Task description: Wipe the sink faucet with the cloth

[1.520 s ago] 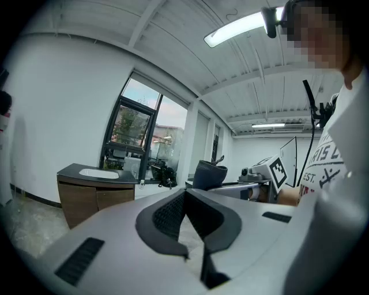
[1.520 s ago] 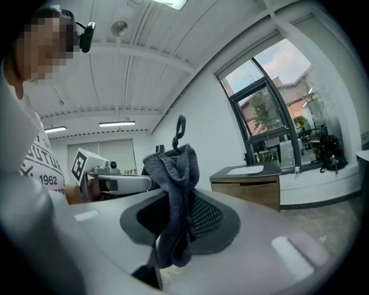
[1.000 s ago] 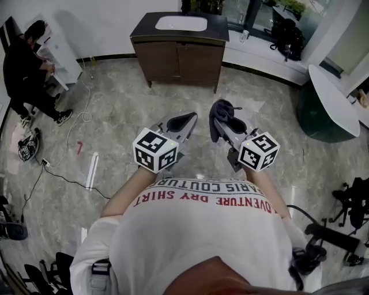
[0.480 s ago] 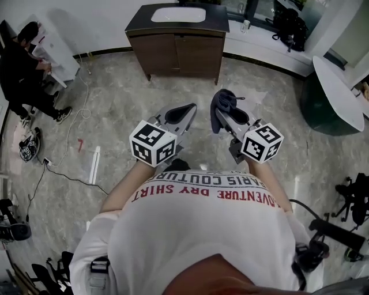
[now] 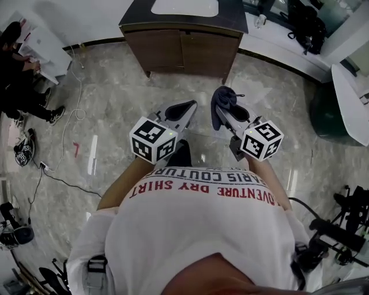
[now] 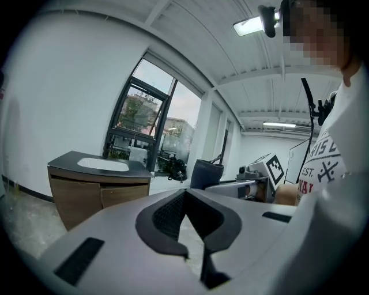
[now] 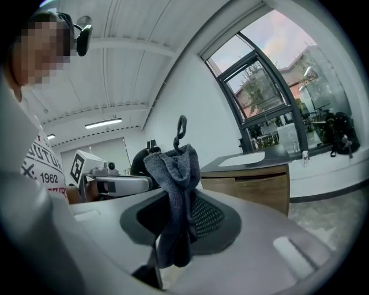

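A dark wooden vanity (image 5: 183,43) with a white sink basin (image 5: 184,7) in its black top stands ahead across the marble floor. No faucet can be made out on it. My right gripper (image 5: 226,110) is shut on a dark blue-grey cloth (image 5: 219,99). In the right gripper view the cloth (image 7: 174,196) hangs bunched between the jaws. My left gripper (image 5: 183,109) is held level beside it, shut, with nothing in it. In the left gripper view its tips (image 6: 185,193) meet, and the vanity (image 6: 98,184) lies beyond them.
A person in black (image 5: 17,75) crouches by a white cabinet at the far left. Cables (image 5: 57,173) trail over the floor on the left. A round white table (image 5: 351,98) stands at the right, and dark stands (image 5: 334,230) sit at the lower right.
The vanity has drawn nearer and slid toward the top of the head view. Both grippers keep the same pose, and the cloth stays clamped in the right one.
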